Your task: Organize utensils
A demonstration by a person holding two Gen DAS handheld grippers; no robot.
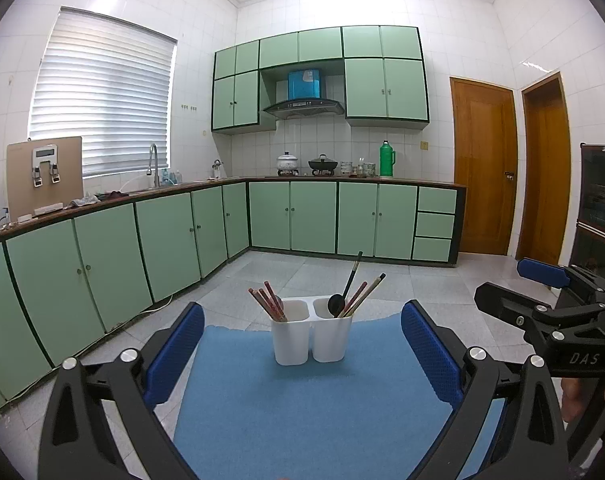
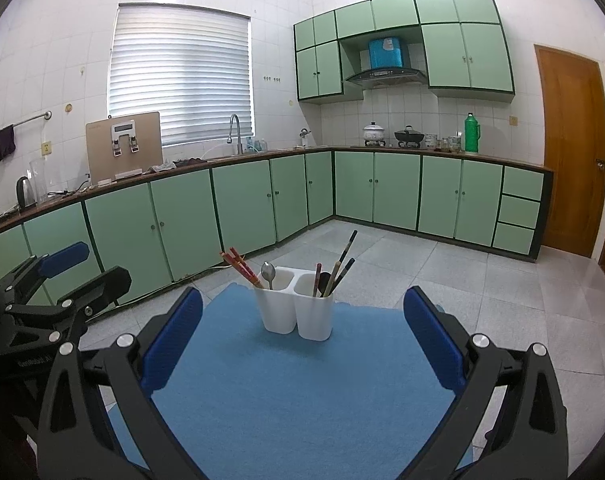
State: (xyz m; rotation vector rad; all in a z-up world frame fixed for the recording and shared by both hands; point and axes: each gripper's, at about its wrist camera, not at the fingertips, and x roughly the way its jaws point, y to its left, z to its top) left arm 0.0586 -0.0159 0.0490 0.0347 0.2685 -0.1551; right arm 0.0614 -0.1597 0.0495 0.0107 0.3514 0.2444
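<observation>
since every utensil in sight stands in the white two-cup holder [image 1: 311,330], the sorting looks nearly or wholly done. the holder sits on the blue mat [image 1: 314,400] covering the bench, towards its far edge. the left cup holds the red chopsticks [image 1: 267,300] and a metal spoon [image 2: 267,273]; the right cup holds a black ladle [image 1: 344,290] and darker chopsticks [image 1: 364,294], one of them reddish (so the split by kind may not be clean). nothing lies loose on the mat. the left tongs [image 1: 302,354] and the right tongs [image 2: 302,342] hang spread wide and empty, near the holder but not touching it. what is left, at most, seems to be moving a stray stick.
</observation>
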